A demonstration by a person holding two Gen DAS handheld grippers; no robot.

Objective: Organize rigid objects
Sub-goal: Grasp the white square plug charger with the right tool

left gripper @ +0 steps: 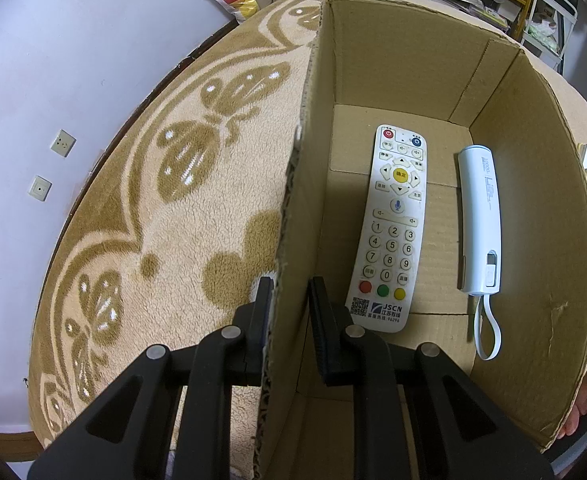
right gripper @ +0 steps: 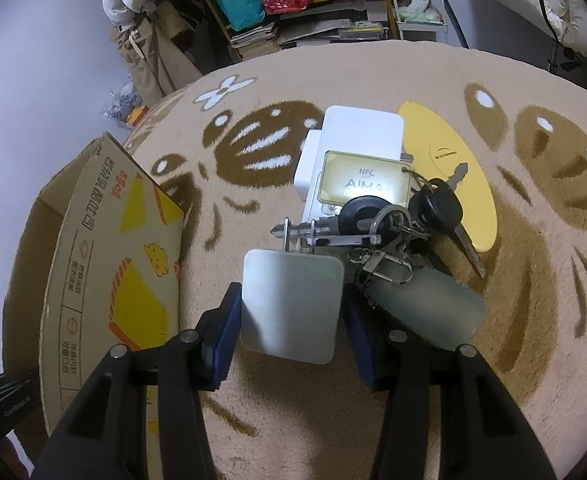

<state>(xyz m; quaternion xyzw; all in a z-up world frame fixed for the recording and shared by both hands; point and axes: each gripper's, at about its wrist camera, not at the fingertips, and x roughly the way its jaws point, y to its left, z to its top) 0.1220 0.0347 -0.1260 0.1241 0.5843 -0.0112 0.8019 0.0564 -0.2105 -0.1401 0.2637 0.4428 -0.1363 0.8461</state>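
Note:
My left gripper [left gripper: 289, 300] is shut on the left wall of an open cardboard box [left gripper: 293, 216], one finger outside and one inside. In the box lie a white remote control [left gripper: 393, 228] and a white power bank [left gripper: 481, 220] with a loop cord. My right gripper [right gripper: 291, 312] straddles a silver rounded square tag [right gripper: 291, 306]; its pads stand a little off the tag's sides. Beyond the tag lies a key bunch [right gripper: 421, 216] with an NFC card [right gripper: 363, 184], on a white charger block [right gripper: 353, 140] and a yellow disc [right gripper: 453, 168].
Everything rests on a beige plush cover with brown butterfly patterns [right gripper: 533, 240]. The box's printed outer side [right gripper: 109, 280] stands left of my right gripper. Shelves with books and bags [right gripper: 293, 12] are behind. A wall with sockets [left gripper: 53, 160] is on the left.

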